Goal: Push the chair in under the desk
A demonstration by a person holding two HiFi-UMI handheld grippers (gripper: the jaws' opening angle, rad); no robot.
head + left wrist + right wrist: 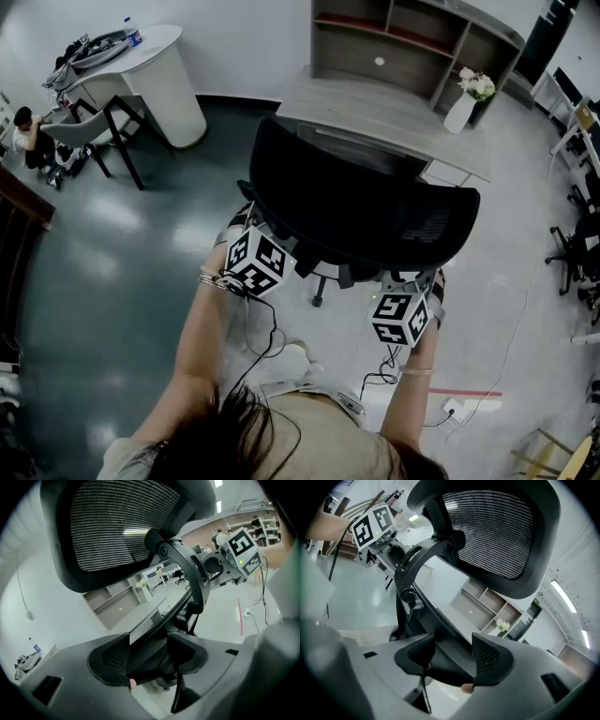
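The left gripper (154, 654) is clasping the left edge of the backrest of the black mesh chair (361, 202), with the frame filling the gap between its fingers (110, 660). The right gripper (452, 660) is clasping the right edge in the same way. Just beyond the fingertips, the chair is standing before the grey desk (375, 112), its backrest overlapping the desk's front edge when viewed from above; a white vase of flowers (464, 103) is standing farther off, on the desk's right end.

An open-plan office: a black mesh-backed office chair (361, 202) faces a pale grey wooden desk (361, 112) topped with open shelving (412, 42), a white curved counter (164, 70) stands across the glossy grey-green floor (103, 262), and further black swivel chairs (574, 251) line the right edge.
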